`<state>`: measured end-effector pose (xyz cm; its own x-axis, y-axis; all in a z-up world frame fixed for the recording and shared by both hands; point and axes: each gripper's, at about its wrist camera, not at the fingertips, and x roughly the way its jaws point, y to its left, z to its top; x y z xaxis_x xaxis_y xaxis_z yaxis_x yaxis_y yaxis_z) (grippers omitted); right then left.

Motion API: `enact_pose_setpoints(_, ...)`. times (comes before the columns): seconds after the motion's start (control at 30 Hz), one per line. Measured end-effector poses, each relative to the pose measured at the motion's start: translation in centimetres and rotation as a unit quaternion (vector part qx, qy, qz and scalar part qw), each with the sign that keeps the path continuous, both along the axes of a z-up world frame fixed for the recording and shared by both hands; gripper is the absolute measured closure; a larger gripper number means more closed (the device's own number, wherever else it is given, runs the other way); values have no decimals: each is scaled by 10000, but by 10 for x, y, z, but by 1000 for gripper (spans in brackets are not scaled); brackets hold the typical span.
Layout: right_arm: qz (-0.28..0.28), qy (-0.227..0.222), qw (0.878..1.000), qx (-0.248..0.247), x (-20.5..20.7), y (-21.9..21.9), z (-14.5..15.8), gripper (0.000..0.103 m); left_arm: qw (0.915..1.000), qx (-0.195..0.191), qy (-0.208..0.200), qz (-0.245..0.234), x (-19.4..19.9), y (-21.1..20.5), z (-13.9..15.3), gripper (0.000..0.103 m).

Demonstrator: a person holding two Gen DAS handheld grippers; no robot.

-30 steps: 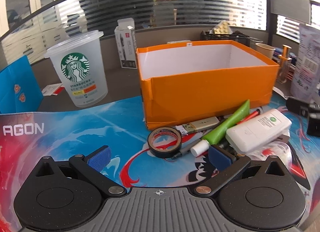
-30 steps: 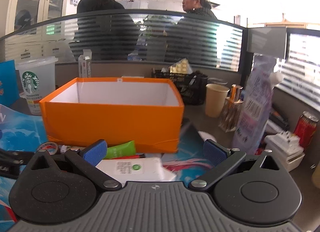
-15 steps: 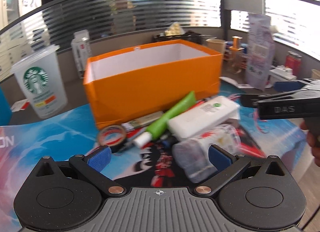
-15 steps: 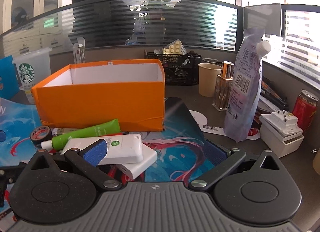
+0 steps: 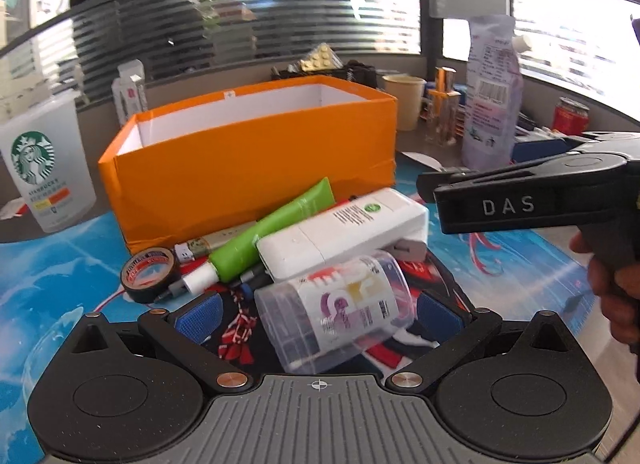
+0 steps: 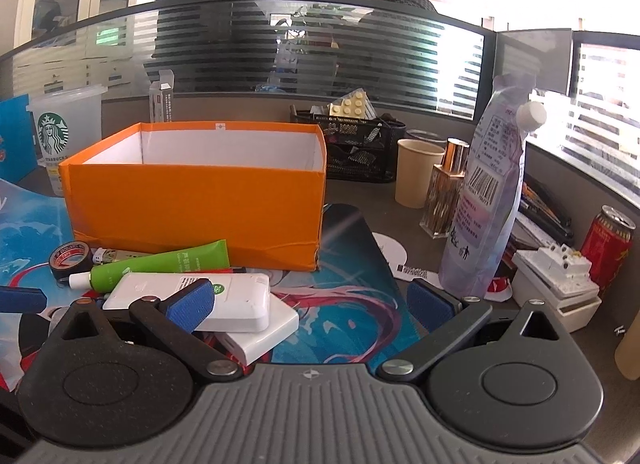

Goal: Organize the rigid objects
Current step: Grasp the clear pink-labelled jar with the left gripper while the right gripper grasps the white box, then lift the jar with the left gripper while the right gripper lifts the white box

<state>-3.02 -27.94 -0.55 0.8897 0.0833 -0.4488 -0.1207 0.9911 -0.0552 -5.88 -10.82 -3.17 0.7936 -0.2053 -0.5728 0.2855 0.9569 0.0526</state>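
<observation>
An office desk behind a striped glass partition; its surface [image 5: 60,276] carries a bright printed mat. The left gripper [image 5: 316,314] is spread wide, and a clear plastic jar [image 5: 340,312] lies on its side between its fingers; whether either pad touches it cannot be told. Just beyond lie a white box [image 5: 344,232], a green tube [image 5: 272,232] and a tape roll [image 5: 150,274], before the orange box [image 5: 248,172]. The right gripper [image 6: 310,302] is open and empty, its left finger [image 6: 190,302] covering part of the white box. The jar's label is unreadable.
</observation>
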Motion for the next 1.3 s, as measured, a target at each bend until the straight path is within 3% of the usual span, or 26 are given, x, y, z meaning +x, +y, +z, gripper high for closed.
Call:
enact_pose_setpoints(0.17,111,-29,9999,53,6,-3,-1,0,9995,-81,-63,307,7,-9,-5,0)
enact_pose_setpoints(0.37,735,-45,9970,-224,24,-7,-9,0,9989,-97,-171,434,10,-12,-8,0)
enact_pose_setpoints(0.5,1292,277,9911,-124,40,-9,-18,0,9985,-217,-32,503,13,-1,-11,0)
enact_pose_setpoints(0.57,1560,399,9869,-63,45,-8,-23,0,9982,-87,123,583,15,4,-15,0)
enact_pose_setpoints(0.63,1704,393,9846,-68,44,-4,-26,0,9975,154,368,588,21,8,-23,0)
enact_pose_setpoints(0.73,2014,221,9792,-104,43,0,-28,0,9980,-75,375,502,20,25,-29,0)
enact_pose_setpoints(0.93,2740,157,9598,-590,45,20,-29,0,9983,-104,473,329,19,42,-29,0)
enact_pose_setpoints(1.17,3709,70,9128,-1710,54,46,-40,0,9986,-81,482,197,18,44,-30,0)
enact_pose_setpoints(1.2,3753,146,9098,-1767,57,48,-42,0,9986,-83,464,241,19,46,-30,0)
enact_pose_setpoints(1.3,3803,475,9146,-1288,68,46,-39,0,9979,-92,449,464,20,54,-31,0)
